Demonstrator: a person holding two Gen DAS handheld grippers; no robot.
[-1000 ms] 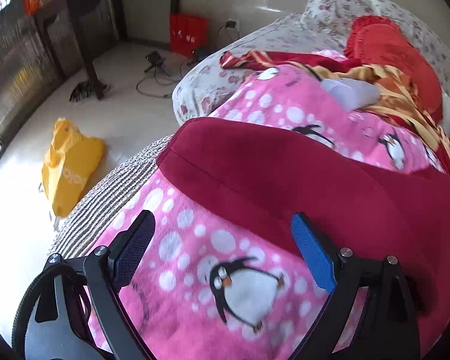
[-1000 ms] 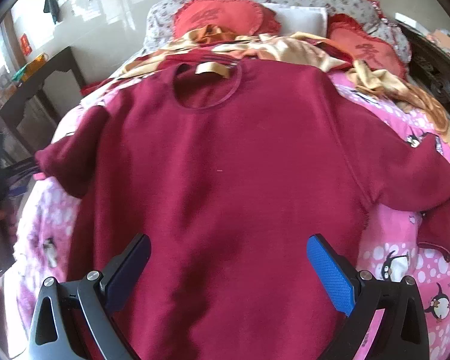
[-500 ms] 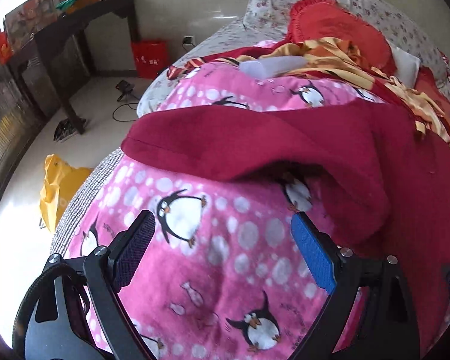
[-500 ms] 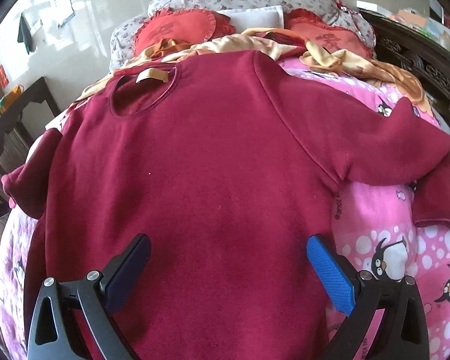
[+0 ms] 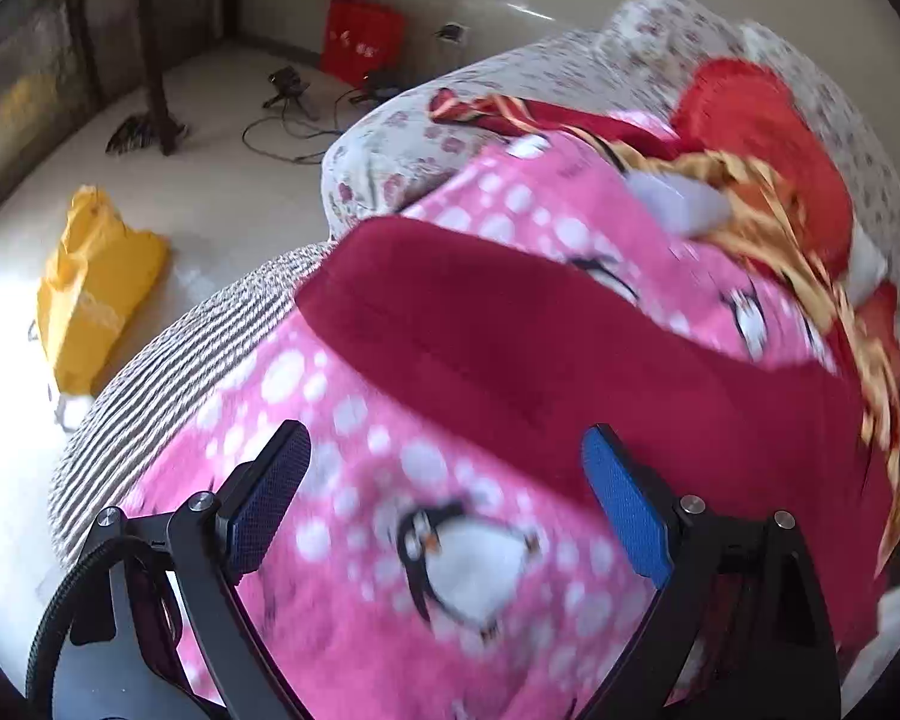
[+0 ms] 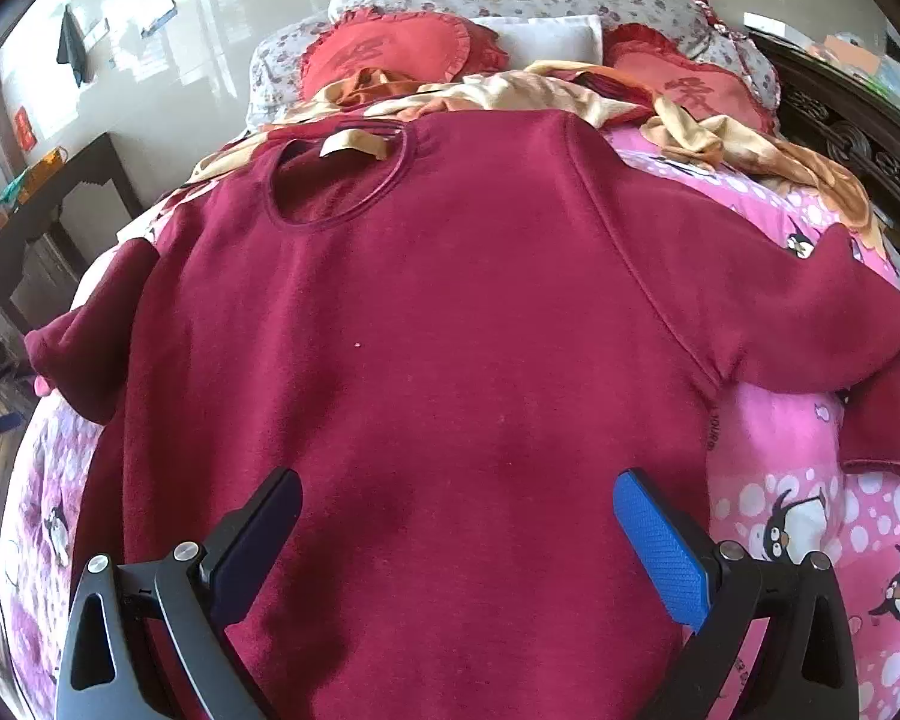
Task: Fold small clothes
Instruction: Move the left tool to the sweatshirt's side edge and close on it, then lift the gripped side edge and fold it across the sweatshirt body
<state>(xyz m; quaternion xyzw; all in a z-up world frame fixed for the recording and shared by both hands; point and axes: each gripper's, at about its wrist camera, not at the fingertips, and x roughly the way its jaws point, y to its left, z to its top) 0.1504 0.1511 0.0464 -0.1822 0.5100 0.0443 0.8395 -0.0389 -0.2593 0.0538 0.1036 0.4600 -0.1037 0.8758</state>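
Observation:
A dark red long-sleeved sweater (image 6: 450, 372) lies flat, front up, on a pink penguin blanket (image 6: 810, 516), collar away from me. Its right sleeve (image 6: 858, 360) bends down at the cuff; its left sleeve (image 6: 90, 348) lies at the bed's left side. My right gripper (image 6: 457, 516) is open and empty above the sweater's lower body. In the left wrist view my left gripper (image 5: 447, 468) is open and empty above the blanket (image 5: 390, 540), just short of the sweater's left sleeve (image 5: 510, 348), which lies across the view.
Red cushions (image 6: 390, 54), a white pillow (image 6: 540, 39) and a gold-and-red quilt (image 6: 570, 96) lie at the bed's head. A dark carved headboard (image 6: 840, 132) stands at right. On the floor at left lie a yellow bag (image 5: 96, 288), cables (image 5: 288, 114), a red bag (image 5: 360, 36) and a dark table (image 5: 156, 60).
My left gripper has swung back toward the bed's left edge, so the sleeve lies flat across its view again. My right gripper's view has shifted slightly; the sweater has not moved.

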